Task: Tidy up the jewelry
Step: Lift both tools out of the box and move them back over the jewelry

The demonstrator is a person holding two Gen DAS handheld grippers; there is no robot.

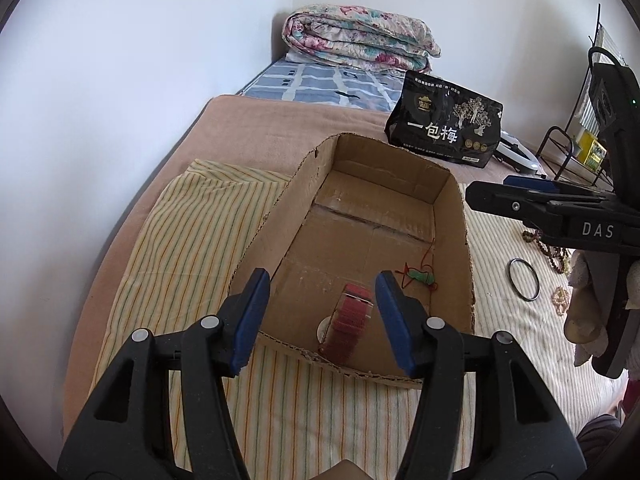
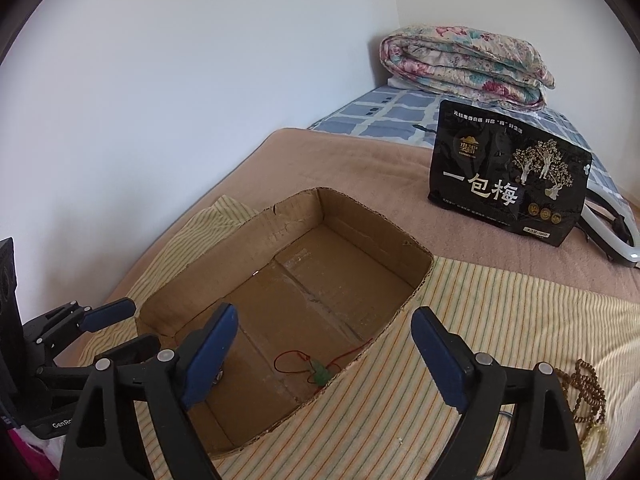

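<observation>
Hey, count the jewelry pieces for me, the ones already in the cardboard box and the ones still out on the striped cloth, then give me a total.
In the cardboard box: 2, the red band and the green pendant on a red cord.
On the striped cloth: 3, the dark ring, the brown bead string, the pale bead string.
Total: 5

**Readable text in these two shots**

Biggest one is the black snack bag [image 2: 508, 176] on the bed, with big pale characters "一包梅" across the front; the small print above and below is too tiny to read. The right gripper [image 1: 496, 196], seen from the left wrist camera, has "DAS" on its side. The left gripper [image 2: 120, 326] body shows "GenRo", cut off.
</observation>
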